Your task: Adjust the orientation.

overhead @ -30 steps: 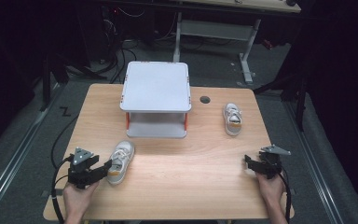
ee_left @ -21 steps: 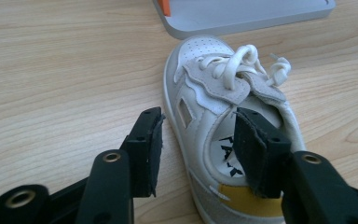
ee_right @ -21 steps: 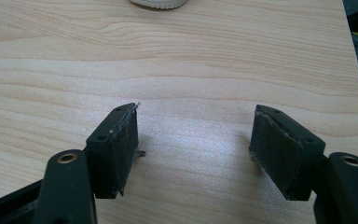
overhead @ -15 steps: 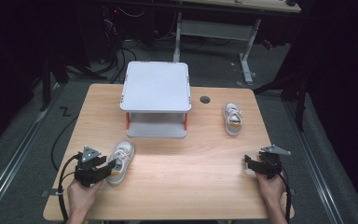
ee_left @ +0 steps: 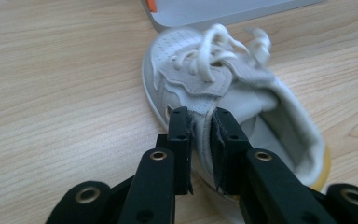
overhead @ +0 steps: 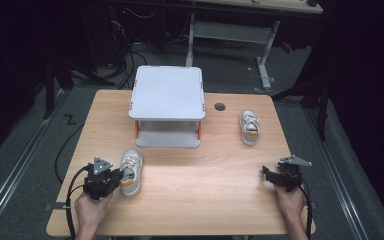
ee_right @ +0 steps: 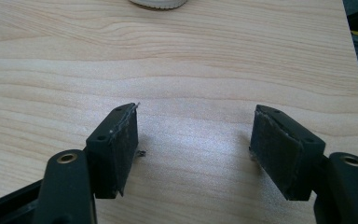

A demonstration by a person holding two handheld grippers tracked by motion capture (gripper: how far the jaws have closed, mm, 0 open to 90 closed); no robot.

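Now the left gripper point(ee_left: 200, 122), jaws just closing, clamps the side wall of the near shoe point(ee_left: 223, 93)

A white and pale grey shoe point(ee_left: 223, 88) with white laces and a yellow-orange heel is seen on a light wood-grain table point(overhead: 205, 180), beside a light grey stand point(overhead: 167, 92) with orange-red posts, and the grippers' jaws are black.

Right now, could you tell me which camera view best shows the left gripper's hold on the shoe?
The left gripper view: the left gripper pinches the shoe by its side wall. The high view shows them small, the grip hidden.
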